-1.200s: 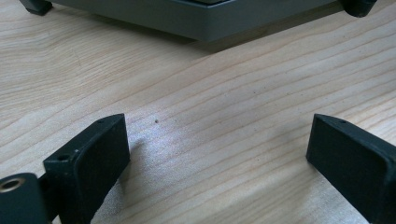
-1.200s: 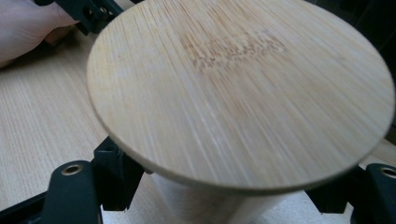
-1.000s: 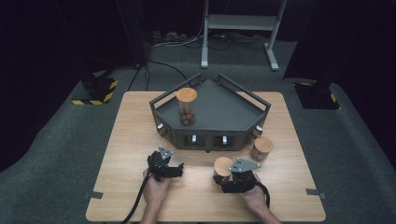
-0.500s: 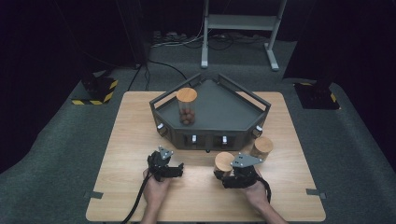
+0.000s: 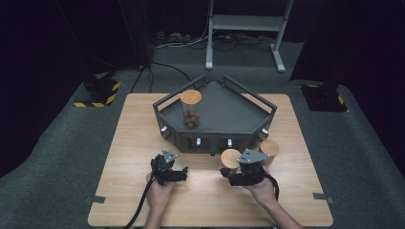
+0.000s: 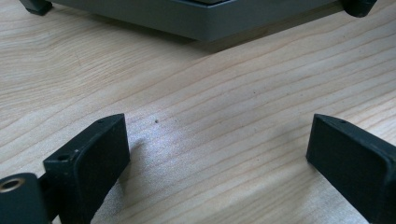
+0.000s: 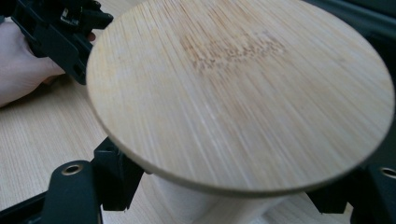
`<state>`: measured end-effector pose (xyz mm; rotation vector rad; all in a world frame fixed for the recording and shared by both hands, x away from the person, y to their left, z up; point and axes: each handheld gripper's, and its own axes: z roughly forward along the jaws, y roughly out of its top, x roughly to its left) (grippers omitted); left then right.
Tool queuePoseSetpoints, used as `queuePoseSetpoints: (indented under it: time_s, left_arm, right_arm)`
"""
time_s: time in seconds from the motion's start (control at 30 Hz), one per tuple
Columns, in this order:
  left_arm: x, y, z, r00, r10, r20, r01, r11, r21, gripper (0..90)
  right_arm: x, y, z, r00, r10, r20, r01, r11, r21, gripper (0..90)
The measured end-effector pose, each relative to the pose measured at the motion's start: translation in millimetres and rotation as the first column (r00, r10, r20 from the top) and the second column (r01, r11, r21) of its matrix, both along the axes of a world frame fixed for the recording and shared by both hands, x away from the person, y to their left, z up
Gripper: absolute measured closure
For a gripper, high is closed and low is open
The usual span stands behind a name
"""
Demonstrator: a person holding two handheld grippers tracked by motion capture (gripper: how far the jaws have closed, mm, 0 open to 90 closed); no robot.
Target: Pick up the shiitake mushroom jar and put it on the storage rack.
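On the light wooden tabletop [image 5: 129,143] stood a dark grey five-sided metal tray with raised rails [image 5: 229,112], and inside it, near its left rear, a clear jar with a round bamboo lid and small brown balls at its bottom [image 5: 191,109]. The left hand-held gripper [image 5: 175,174] rested low over the bare tabletop in front of the tray, its two black jaws spread wide with nothing between them; the left gripper view showed only wood grain between them and the tray's grey edge [image 6: 196,18] beyond. The right hand-held gripper [image 5: 232,177] had its jaws closed on either side of a second bamboo-lidded jar [image 5: 231,159], just in front of the tray's front wall; the lid [image 7: 243,88] loomed above the jaws in the right gripper view. A third bamboo-lidded jar [image 5: 270,149] stood just beside it to the right, near the tray's front right corner.
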<state>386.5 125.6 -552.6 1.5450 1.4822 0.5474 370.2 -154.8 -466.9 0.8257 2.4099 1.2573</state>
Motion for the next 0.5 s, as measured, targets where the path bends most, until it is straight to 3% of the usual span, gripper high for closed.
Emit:
queuePoseSetpoints:
  time_s: [0.5]
  left_arm:
    - [0.0, -0.1, 0.0, 1.0, 0.001, 0.0, -0.001, 1.0, -0.001, 6.0]
  right_arm:
    - [9.4, 0.3, 31.1, 0.9996, 0.026, 0.013, -0.026, 0.9997, 0.006, 25.7]
